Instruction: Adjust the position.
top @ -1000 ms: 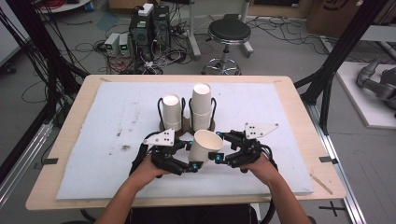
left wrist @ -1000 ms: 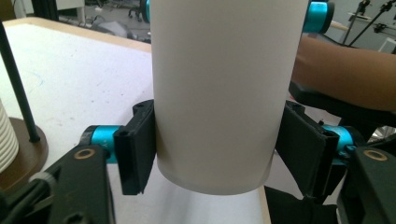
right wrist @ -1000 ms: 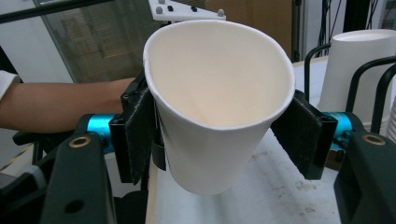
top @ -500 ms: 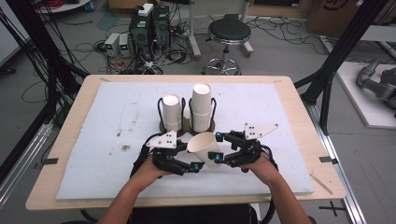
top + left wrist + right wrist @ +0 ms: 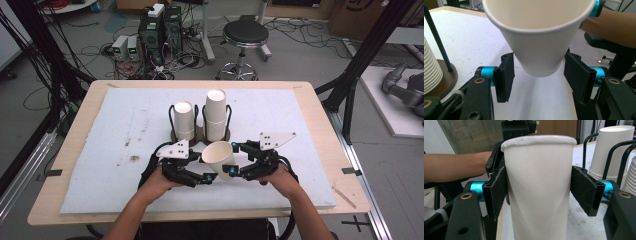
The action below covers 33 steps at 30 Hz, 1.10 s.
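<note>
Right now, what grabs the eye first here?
A white paper cup tilted between both grippers at the table's near middle: the right gripper clamps its wall, while the left gripper sits around its base, jaws just closing. Behind it, two cup stacks stand in a wire holder.

The surface (image 5: 310, 100) is a pale wooden board with rounded corners, and a white mat (image 5: 110, 150) covers nearly all of it, leaving a narrow wood margin on every side. The mat carries dark smudges (image 5: 132, 158) on its left half. Near the mat's middle stands a brown cup holder base (image 5: 200, 136) with black wire loops, carrying two stacks of white paper cups (image 5: 216, 115) upright, side by side.
</note>
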Each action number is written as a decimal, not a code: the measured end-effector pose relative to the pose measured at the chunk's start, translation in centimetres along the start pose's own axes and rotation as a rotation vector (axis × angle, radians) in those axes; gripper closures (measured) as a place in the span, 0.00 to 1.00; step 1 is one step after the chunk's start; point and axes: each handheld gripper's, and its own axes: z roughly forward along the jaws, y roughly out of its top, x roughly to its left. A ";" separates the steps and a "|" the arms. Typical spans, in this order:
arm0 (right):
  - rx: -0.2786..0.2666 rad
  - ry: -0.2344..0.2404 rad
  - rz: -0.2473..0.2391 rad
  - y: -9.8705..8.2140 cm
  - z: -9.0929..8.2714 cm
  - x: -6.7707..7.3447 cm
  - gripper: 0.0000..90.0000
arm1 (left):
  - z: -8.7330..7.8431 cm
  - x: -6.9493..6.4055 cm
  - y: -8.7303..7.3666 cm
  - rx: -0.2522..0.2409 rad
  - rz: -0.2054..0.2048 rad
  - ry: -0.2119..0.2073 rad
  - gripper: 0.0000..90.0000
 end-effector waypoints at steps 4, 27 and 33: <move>0.010 0.000 -0.008 0.0 0.0 0.0 0.36 | 0.1 -0.1 0.1 0.018 0.012 0.002 0.47; 0.049 -0.008 -0.025 -0.1 0.1 0.1 0.34 | -0.6 -0.1 0.5 0.028 0.027 0.010 0.50; 0.046 -0.013 -0.045 0.0 -0.1 0.1 0.38 | -0.9 0.1 0.4 -0.013 0.014 0.010 0.54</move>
